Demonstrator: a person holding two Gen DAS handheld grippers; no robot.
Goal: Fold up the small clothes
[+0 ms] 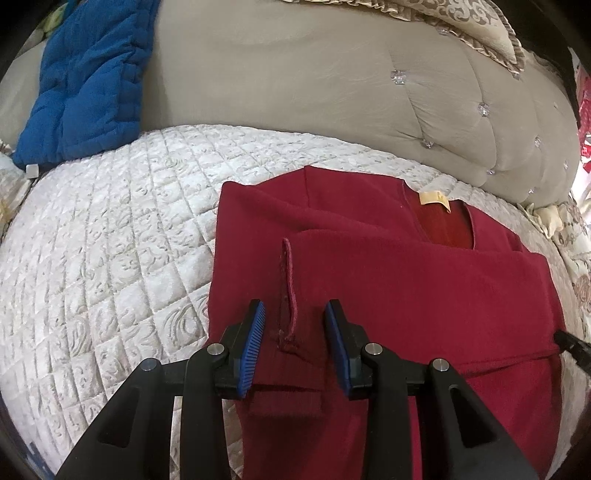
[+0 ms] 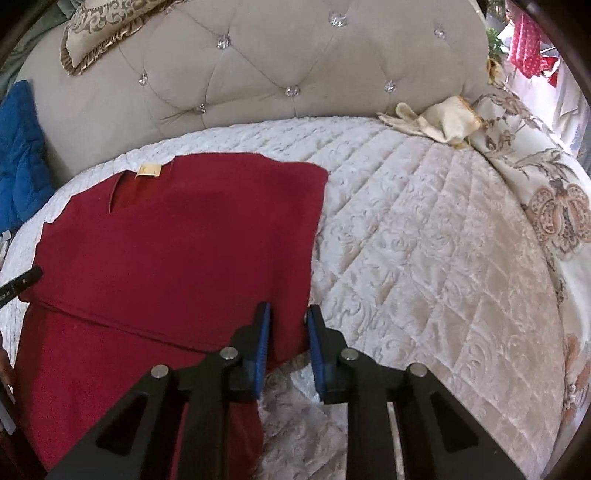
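Item: red garment (image 1: 388,280), knit, with a yellowish label (image 1: 436,199) at the neckline. It is lying partly folded on a white quilted bedspread (image 1: 110,240), neckline facing the tufted beige headboard (image 1: 332,92). One sleeve is lying folded across the body, and its cuff is pointing back toward the left claw.

Left gripper (image 1: 295,325): it is hovering over the near left part of the garment. Its blue pads (image 1: 255,332) are standing apart, and the sleeve's seam ridge is rising into the gap between them. The pads are not visibly pressing on the cloth, so the claw is reading as open with fabric between its fingers.

Right gripper (image 2: 288,328): it is sitting at the garment's right edge, near the lower corner. Its jaws are standing narrowly apart, with the red edge running between them. Whether the pads are actually pinching the cloth is not clear from either view.

Cross-reference: the right claw's black tip is showing at the right border of the left wrist view, touching or just over the garment's fold line; the left claw's tip is showing likewise at the left border of the right wrist view.

Surroundings: a blue quilted cushion (image 1: 85,81) is leaning at the headboard's left; a patterned frilled pillow (image 2: 99,29) is resting on top of the headboard; a floral cover (image 2: 546,192) is draping the bed's right side, with a cream cloth (image 2: 436,118) bunched near it.
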